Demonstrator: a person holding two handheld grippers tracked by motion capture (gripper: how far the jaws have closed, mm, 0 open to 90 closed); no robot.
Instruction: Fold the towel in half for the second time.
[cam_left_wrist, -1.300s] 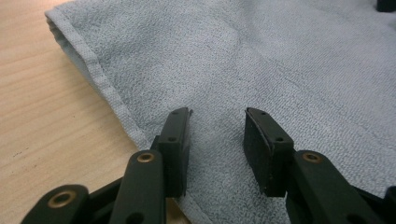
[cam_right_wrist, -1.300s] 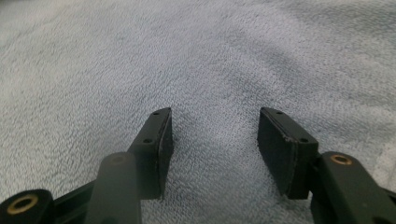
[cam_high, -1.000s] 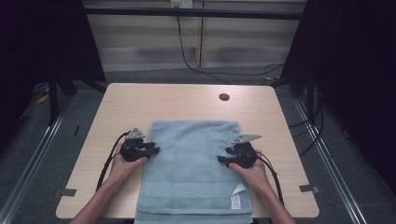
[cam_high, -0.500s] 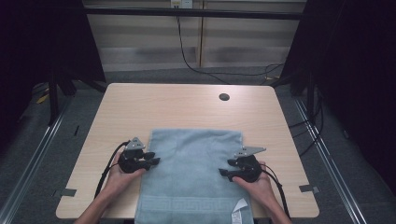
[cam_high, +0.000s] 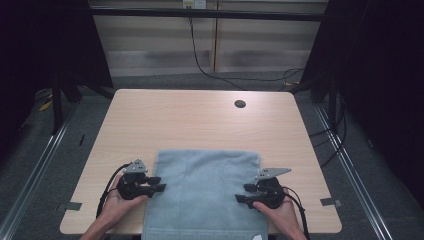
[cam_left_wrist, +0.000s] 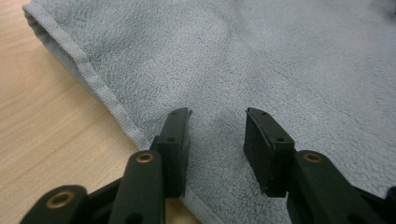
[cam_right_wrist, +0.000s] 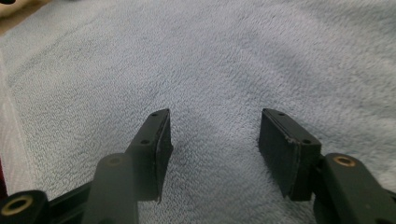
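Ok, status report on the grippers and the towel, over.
Both grippers, left gripper and right gripper, open, jaws just widening, nothing clamped. Towel flat, hanging over near table edge. Nothing in the way.

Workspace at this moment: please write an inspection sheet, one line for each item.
Surface: light wooden table, round hole near its far right.
Job's things: grey-blue towel lies flat, its near end hanging over the table's near edge.
Clutter: nothing seen.
Grippers: left gripper and right gripper over the towel's side edges, jaws apart and just opening, nothing pinched.
Cables: black cable trails from the left gripper; another cable lies behind the table.
Surroundings: dark curtains, grey floor, floor rails.
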